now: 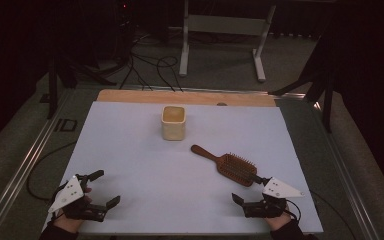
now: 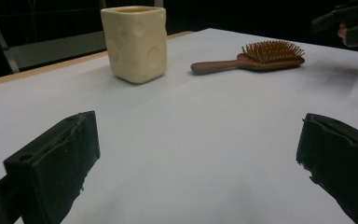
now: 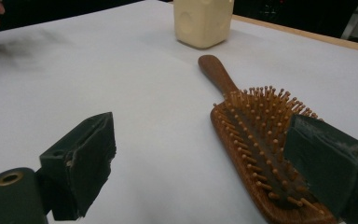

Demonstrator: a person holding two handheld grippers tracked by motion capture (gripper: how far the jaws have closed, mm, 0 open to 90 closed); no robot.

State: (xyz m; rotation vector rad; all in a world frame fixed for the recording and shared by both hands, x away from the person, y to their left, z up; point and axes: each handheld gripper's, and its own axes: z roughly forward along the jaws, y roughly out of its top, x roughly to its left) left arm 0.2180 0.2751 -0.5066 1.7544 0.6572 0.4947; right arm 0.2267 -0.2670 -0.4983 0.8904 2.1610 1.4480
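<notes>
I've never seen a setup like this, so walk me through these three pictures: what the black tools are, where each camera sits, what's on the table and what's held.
A person sits at a table with a hand-held two-jaw gripper in each hand. The high view looks down from above: left gripper, right gripper. Each of the other two views comes from a camera riding on one gripper, looking along its black jaws. On the pale sheet stand a cream square cup and a wooden hairbrush, bristles up. Both grippers are open and hold nothing; the right one has a jaw just beside the brush head.
</notes>
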